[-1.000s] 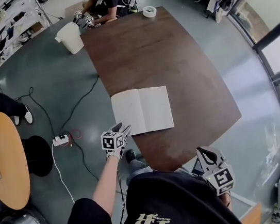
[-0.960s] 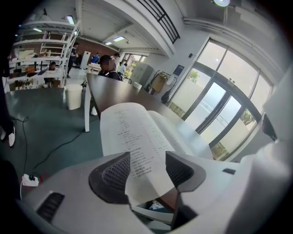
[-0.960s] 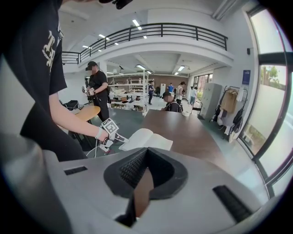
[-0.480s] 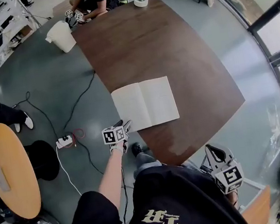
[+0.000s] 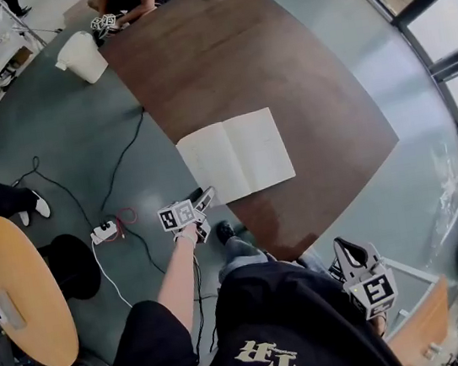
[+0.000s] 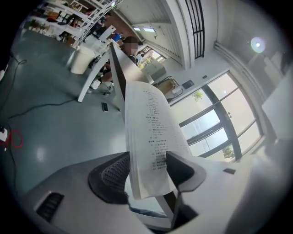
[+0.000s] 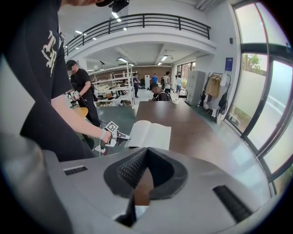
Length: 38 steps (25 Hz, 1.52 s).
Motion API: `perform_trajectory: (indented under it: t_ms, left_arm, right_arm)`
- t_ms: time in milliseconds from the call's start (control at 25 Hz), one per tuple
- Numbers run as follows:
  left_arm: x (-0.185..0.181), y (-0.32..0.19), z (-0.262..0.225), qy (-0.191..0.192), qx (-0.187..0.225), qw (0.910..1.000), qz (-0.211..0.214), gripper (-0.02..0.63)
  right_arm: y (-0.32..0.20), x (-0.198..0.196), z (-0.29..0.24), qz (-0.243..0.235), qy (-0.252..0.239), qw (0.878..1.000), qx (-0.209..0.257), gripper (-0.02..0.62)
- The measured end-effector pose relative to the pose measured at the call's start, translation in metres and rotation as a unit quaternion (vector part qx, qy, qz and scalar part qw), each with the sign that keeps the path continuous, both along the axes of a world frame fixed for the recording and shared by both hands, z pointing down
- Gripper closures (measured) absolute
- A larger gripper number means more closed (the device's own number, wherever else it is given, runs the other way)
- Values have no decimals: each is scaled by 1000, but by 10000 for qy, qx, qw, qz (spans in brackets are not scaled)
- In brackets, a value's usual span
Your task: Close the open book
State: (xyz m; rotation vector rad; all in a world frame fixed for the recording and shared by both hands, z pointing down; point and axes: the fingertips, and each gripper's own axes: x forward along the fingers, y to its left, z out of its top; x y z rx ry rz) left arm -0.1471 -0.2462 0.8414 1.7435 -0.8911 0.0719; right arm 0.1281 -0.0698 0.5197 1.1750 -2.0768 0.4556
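Left gripper view: print (image 6: pixel 156 137) on the book (image 6: pixel 142 103) is illegibly small.

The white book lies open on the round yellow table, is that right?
Not quite. The open white book lies on the large dark brown wooden table, near its edge, not on a round yellow one. The head view shows this plainly.

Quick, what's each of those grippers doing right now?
Left gripper: open, fingers have just been opening, book edge between them, not clamped.
Right gripper: closed, holding nothing.
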Motion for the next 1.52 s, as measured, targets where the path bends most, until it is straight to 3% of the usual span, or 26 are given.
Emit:
perform_trajectory:
  t_ms: [480, 680, 960, 1200, 1320, 1520]
  left_arm:
    - [3, 5, 4, 740, -147, 9971, 122, 368]
    - [3, 5, -3, 1246, -137, 9921, -54, 368]
    - [-10, 10, -12, 1672, -150, 9853, -331, 371]
    - [-15, 14, -20, 1760, -101, 9835, -401, 480]
    - [-20, 17, -22, 1733, -51, 9838, -451, 506]
    - [-20, 18, -32, 2009, -17, 9777, -612, 531]
  right_arm:
    - [22, -24, 4, 125, -7, 9997, -196, 607]
    - [20, -28, 3, 97, -17, 9998, -180, 607]
    - [19, -32, 6, 75, -83, 9998, -150, 607]
    - [19, -28, 7, 33, -127, 9999, -99, 607]
    - [19, -27, 7, 39, -149, 9999, -78, 607]
    - [20, -23, 10, 0, -162, 9999, -56, 607]
